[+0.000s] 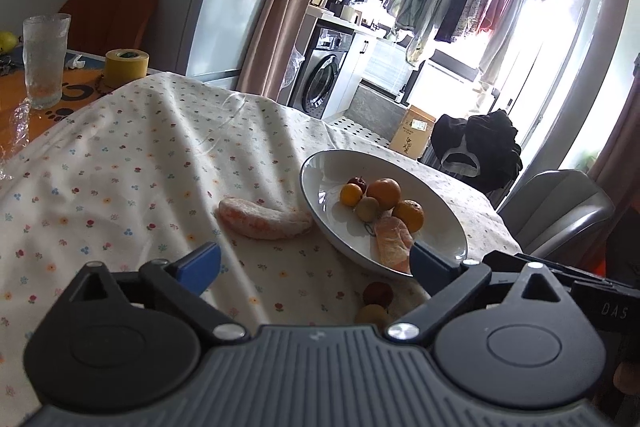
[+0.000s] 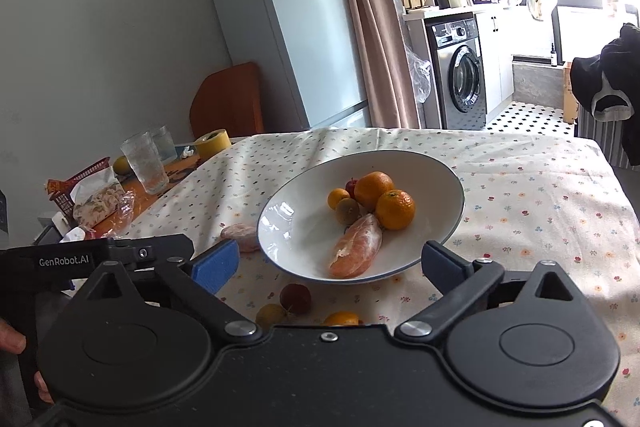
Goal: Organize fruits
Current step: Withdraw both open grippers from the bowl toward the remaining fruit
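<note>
Right wrist view: my right gripper (image 2: 328, 263) hovers with its jaws spread wide and empty. Nearest to it, on the bench cloth (image 2: 520, 203), lie a red fruit (image 2: 296, 298), a yellow-green fruit (image 2: 270, 314) and an orange (image 2: 341, 319). Just beyond, between the jaws, sits the white bowl (image 2: 288, 227) holding oranges and a peeled segment (image 2: 356, 247). In the left wrist view my left gripper (image 1: 316, 265) is likewise spread apart and empty; a second peeled segment (image 1: 264, 219) lies ahead, touching the bowl's left rim.
</note>
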`<action>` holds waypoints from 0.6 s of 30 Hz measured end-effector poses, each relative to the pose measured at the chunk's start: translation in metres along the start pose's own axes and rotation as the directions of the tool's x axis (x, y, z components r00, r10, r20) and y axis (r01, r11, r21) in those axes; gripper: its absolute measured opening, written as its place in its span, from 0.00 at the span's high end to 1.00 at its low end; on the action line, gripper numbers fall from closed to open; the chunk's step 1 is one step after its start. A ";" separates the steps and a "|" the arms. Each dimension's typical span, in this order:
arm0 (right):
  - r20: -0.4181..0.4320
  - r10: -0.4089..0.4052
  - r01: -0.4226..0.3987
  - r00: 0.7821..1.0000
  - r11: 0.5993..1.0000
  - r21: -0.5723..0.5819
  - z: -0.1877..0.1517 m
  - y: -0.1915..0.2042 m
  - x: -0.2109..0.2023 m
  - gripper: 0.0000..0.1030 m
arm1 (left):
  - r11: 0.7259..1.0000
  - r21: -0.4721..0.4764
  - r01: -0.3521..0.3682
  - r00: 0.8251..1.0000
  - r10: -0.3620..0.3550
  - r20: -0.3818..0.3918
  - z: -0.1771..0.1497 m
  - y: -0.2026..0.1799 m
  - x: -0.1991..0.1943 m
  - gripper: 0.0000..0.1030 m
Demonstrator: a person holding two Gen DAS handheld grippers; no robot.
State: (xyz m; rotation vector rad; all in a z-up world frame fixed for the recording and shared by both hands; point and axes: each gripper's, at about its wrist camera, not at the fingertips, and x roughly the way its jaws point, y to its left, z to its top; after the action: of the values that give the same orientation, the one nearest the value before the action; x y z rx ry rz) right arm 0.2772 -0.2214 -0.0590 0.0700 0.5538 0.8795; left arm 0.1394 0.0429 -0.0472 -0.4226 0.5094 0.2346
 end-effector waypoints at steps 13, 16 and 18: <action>-0.006 0.041 -0.040 0.999 0.997 0.069 -0.015 -0.006 -0.020 0.00 | 1.000 0.017 0.011 1.000 -0.011 -0.005 -0.009 -0.004 -0.021 0.00; -0.014 0.039 -0.038 0.999 0.996 0.075 -0.020 -0.006 -0.021 0.00 | 1.000 0.015 0.014 1.000 -0.014 -0.012 -0.010 -0.003 -0.022 0.00; -0.018 0.039 -0.037 0.999 0.996 0.078 -0.022 -0.005 -0.021 0.00 | 1.000 0.023 0.011 1.000 -0.011 -0.018 -0.012 -0.004 -0.023 0.00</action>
State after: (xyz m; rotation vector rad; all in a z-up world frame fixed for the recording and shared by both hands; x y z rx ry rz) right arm 0.2594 -0.2444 -0.0707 0.1434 0.6070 0.8964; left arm 0.1163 0.0319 -0.0439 -0.4057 0.5270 0.2144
